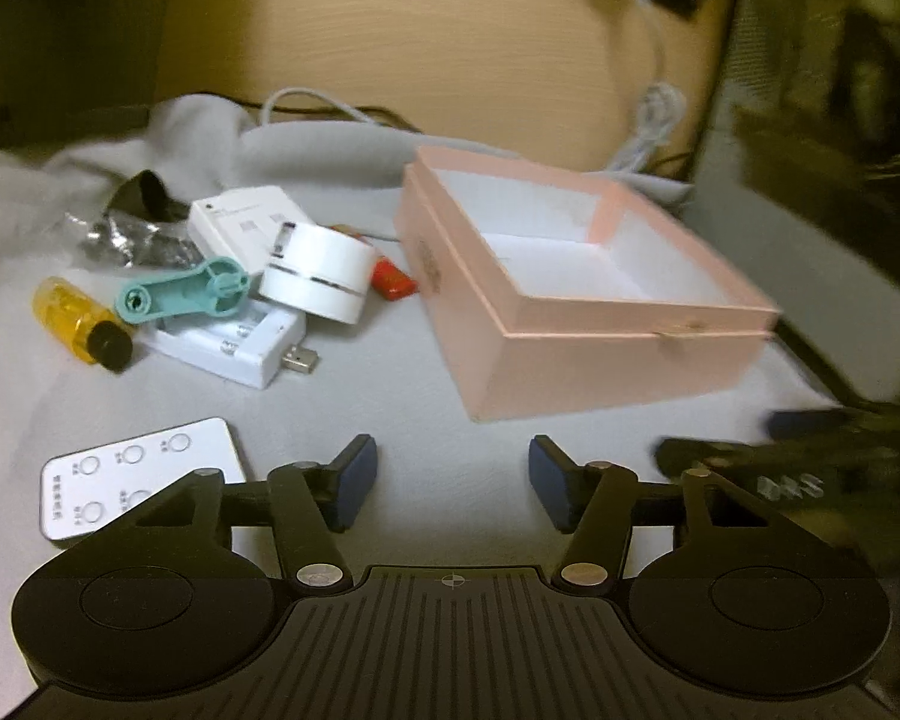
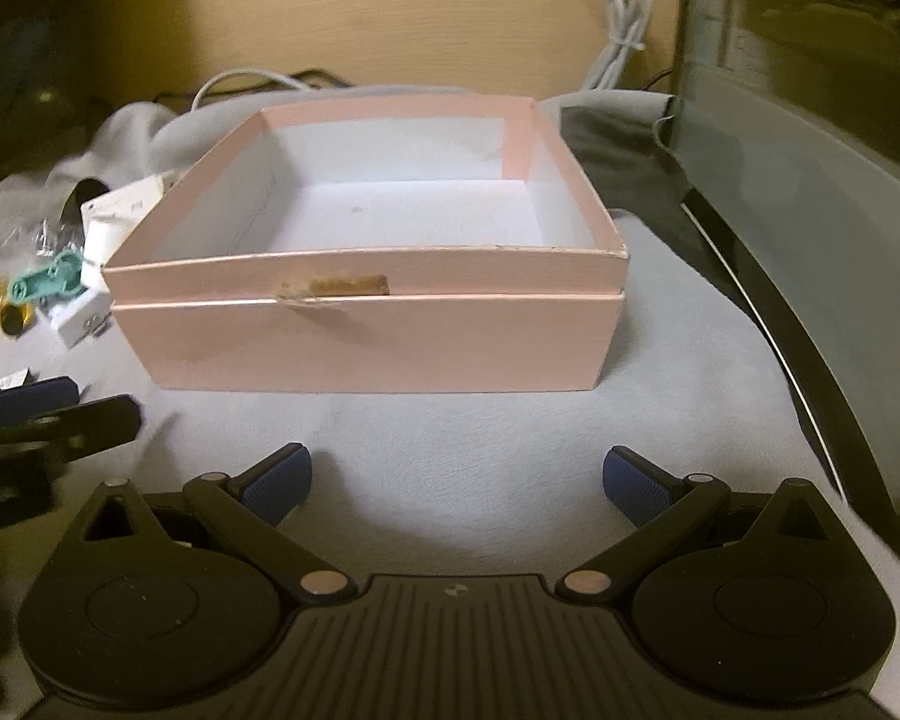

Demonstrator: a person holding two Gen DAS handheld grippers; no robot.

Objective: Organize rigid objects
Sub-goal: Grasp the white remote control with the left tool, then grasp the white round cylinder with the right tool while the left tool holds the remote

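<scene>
The left gripper point(image 1: 453, 483) hangs over bare grey cloth point(image 1: 390, 396), jaws spread with nothing between them. The right gripper point(image 2: 457, 483) is the same: jaws wide, empty, over open cloth in front of the box point(image 2: 366, 336).

In the left view the pink box point(image 1: 600, 354) sits at 1 o'clock, lid off, white inside bare, its near corner pointing toward 6. A clear strip of cloth runs between it and the pile at 10 o'clock: remote point(image 1: 138, 468) nearest, just left of the left jaw, then charger point(image 1: 234, 348) with its plug toward the box, teal key point(image 1: 186, 291) lying on it, white puck point(image 1: 318, 276) leaning on its far edge, amber bottle point(image 1: 78, 324) at 9, white carton point(image 1: 240, 216) behind, red piece point(image 1: 393, 279) close beside the box wall, crinkled foil point(image 1: 132, 237) at the back.

The surface is draped in grey cloth; a dark screen point(image 2: 810, 240) stands along the right edge at 2 o'clock, and a tan wall point(image 1: 450, 60) with a white cable point(image 1: 654, 120) closes the far side
</scene>
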